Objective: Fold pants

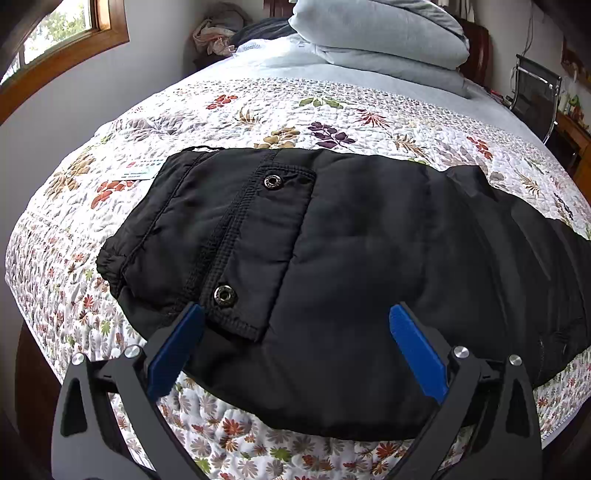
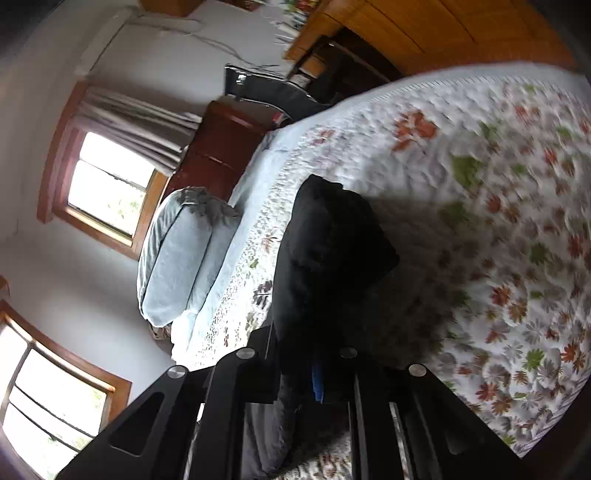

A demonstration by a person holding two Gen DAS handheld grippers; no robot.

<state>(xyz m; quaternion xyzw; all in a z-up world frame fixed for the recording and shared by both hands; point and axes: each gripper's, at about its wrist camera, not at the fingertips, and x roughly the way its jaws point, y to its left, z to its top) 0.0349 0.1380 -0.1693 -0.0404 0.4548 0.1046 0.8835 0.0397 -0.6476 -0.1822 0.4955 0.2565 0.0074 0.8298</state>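
Black padded pants (image 1: 351, 251) lie across the floral quilt (image 1: 240, 110) on the bed, waist end at the left, with a snap-buttoned pocket flap (image 1: 273, 236) facing up. My left gripper (image 1: 295, 314) is open, its blue pads (image 1: 417, 350) spread just above the near edge of the pants, holding nothing. My right gripper (image 2: 314, 365) is shut on a leg end of the pants (image 2: 328, 251), lifted off the quilt; the black cloth hangs over and hides most of its fingers. The right wrist view is tilted and blurred.
Folded light-blue bedding (image 1: 380, 33) is stacked at the head of the bed. A chair (image 1: 535, 92) and wooden furniture stand at the bed's right side. Windows (image 2: 107, 192) are in the walls. A white label (image 1: 144, 168) lies on the quilt by the waistband.
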